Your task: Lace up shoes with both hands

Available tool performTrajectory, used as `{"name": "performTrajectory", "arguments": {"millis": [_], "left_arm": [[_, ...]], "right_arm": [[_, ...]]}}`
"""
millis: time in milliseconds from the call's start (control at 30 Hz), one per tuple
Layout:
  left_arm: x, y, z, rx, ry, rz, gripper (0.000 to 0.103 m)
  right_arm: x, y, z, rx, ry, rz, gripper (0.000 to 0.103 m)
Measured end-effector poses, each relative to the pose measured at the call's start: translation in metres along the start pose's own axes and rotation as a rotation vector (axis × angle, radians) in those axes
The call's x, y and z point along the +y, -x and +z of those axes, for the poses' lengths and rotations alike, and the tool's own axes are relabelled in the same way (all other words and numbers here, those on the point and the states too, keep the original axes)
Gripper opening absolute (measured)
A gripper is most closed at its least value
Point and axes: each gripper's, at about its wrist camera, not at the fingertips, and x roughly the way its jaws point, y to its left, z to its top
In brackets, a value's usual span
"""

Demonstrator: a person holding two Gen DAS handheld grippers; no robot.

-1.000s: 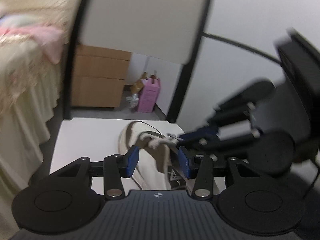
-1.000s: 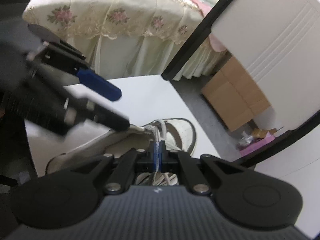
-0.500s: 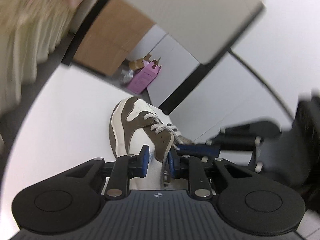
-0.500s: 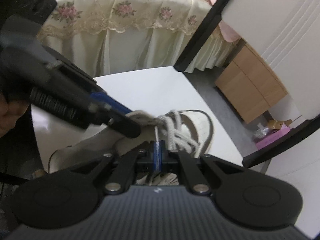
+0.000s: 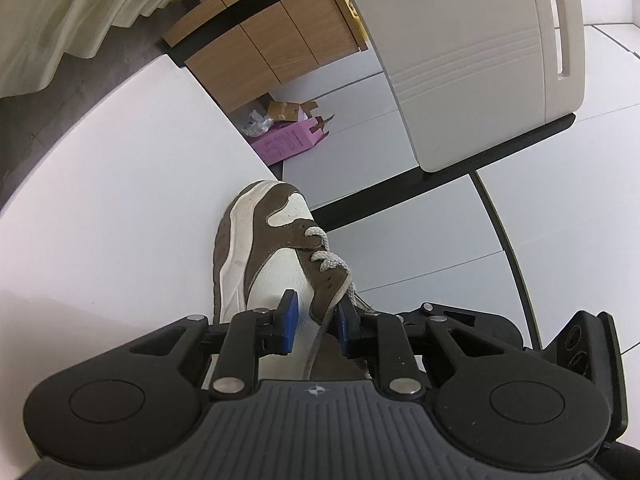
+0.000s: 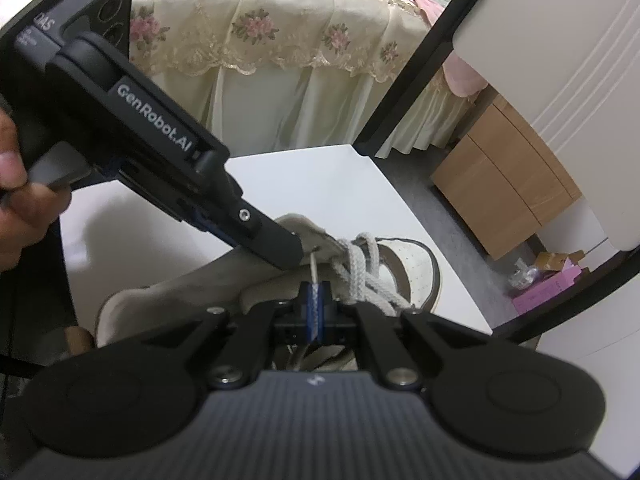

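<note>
On the white tabletop (image 5: pixel 120 208) lies the brown-and-white suede sneaker (image 5: pixel 272 256), toe pointing away from me, near the table's far edge. My left gripper (image 5: pixel 314 322) stands partly open, its blue pads either side of the brown eyelet flap, with a grey woven lace (image 5: pixel 320 336) running down between them, not pinched. My right gripper (image 6: pixel 316 310) is closed tight on the lace's white-tipped end (image 6: pixel 315 280), beside the crossed lacing. From the right wrist, my left gripper's black body blocks the shoe's near side. Beyond stand a lace-skirted floral bed (image 6: pixel 280 64), a wooden drawer cabinet (image 5: pixel 272 44) and a pink carton (image 5: pixel 288 140).
</note>
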Motion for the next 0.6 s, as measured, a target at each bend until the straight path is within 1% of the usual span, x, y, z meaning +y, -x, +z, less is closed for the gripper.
{"name": "performTrajectory", "arguments": {"millis": [133, 300, 400, 467, 500, 533, 600], "left_arm": [[-0.001, 0.001, 0.000, -0.002, -0.006, 0.006, 0.023], [-0.003, 0.001, 0.000, -0.002, -0.015, 0.013, 0.023], [-0.007, 0.001, 0.000, 0.000, -0.040, 0.025, 0.024], [-0.012, 0.003, 0.002, 0.002, -0.079, 0.035, 0.029], [-0.015, 0.004, 0.002, 0.003, -0.100, 0.039, 0.036], [-0.017, 0.007, 0.003, -0.009, -0.113, 0.036, 0.045], [-0.017, 0.012, 0.006, -0.032, -0.108, 0.024, 0.048]], "right_arm": [[-0.004, -0.002, 0.000, -0.006, -0.046, 0.002, 0.003], [-0.002, -0.004, 0.002, -0.003, -0.041, -0.005, 0.003], [-0.003, -0.005, 0.003, -0.008, -0.049, 0.000, 0.003], [-0.003, -0.005, 0.003, -0.015, -0.051, 0.005, 0.003], [-0.003, -0.004, 0.003, -0.019, -0.050, 0.015, 0.003], [-0.002, -0.003, 0.003, -0.023, -0.049, 0.025, 0.003], [-0.002, -0.001, 0.002, -0.034, -0.051, 0.027, 0.003]]}}
